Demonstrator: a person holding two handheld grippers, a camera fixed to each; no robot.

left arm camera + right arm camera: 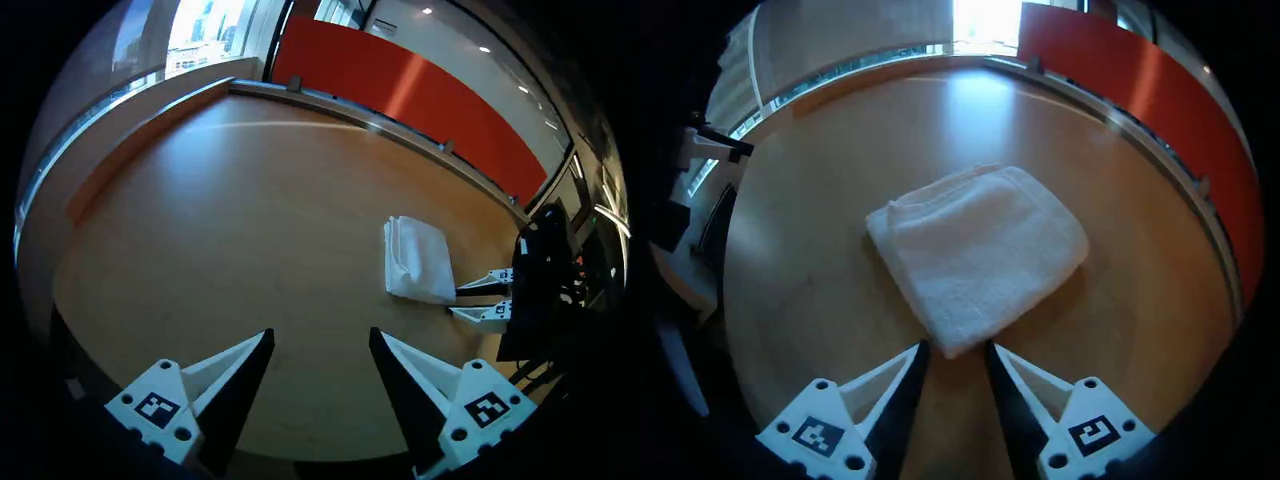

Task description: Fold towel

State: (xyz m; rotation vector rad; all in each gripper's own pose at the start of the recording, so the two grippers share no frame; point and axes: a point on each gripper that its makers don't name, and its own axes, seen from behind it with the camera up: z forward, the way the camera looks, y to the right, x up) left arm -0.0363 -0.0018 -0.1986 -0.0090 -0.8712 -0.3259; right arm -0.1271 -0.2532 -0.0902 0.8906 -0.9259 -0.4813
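A white towel (980,248) lies folded into a thick rectangle on the wooden table (800,264). My right gripper (956,348) is open, and the towel's near corner reaches just into the gap between its fingertips; neither finger presses on it. In the left gripper view the same towel (418,260) lies at the right, with the right gripper (454,299) at its near edge, held by a dark-sleeved hand (544,280). My left gripper (320,336) stands open over bare table (240,224), well to the left of the towel, with nothing between its fingers.
A raised wooden rim (144,136) borders the table's far side, with windows (200,32) behind it. A red wall panel (416,88) and a metal rail (376,124) run along the back. White and black parts (696,208) sit at the left edge of the right gripper view.
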